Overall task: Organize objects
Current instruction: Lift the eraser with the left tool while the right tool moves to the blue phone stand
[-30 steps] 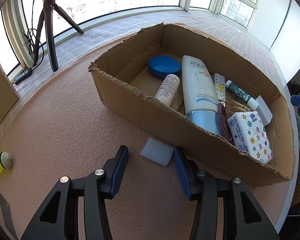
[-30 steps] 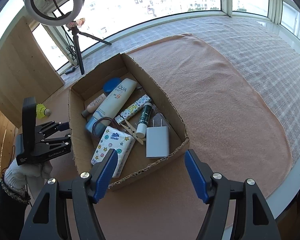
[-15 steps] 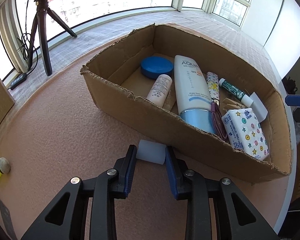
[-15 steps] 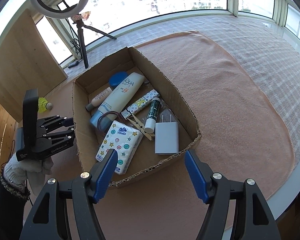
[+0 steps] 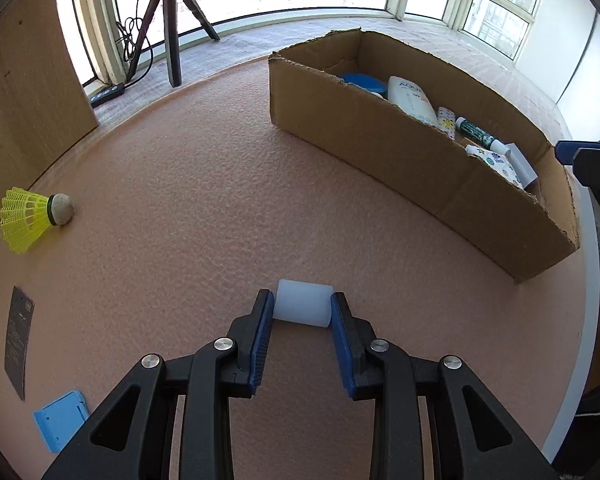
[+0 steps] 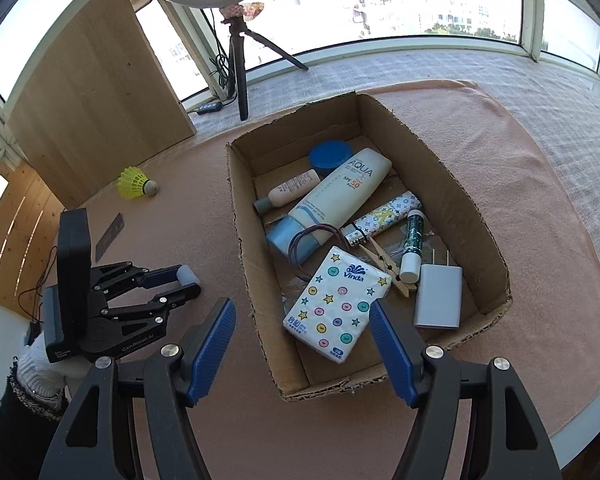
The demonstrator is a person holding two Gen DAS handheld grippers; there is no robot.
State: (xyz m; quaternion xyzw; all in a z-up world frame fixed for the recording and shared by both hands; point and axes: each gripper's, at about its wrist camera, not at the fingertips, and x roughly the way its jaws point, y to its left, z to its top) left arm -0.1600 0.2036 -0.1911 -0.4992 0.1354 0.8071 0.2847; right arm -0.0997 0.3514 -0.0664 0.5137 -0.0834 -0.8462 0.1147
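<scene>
The left claw (image 5: 302, 312) is clamped on a small white block (image 5: 302, 307) just above the worktop (image 5: 204, 200), with the cardboard box (image 5: 420, 168) at two o'clock, and the smooth block, pinched only at the tips, could slip out.

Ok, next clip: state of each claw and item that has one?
left claw: shut on white block
white block: gripped, outside the box
right claw: open, nothing between its pads
cardboard box: open-topped, partly filled
shuttlecock: on its side on the mat
clothespin: lying in the box
</scene>
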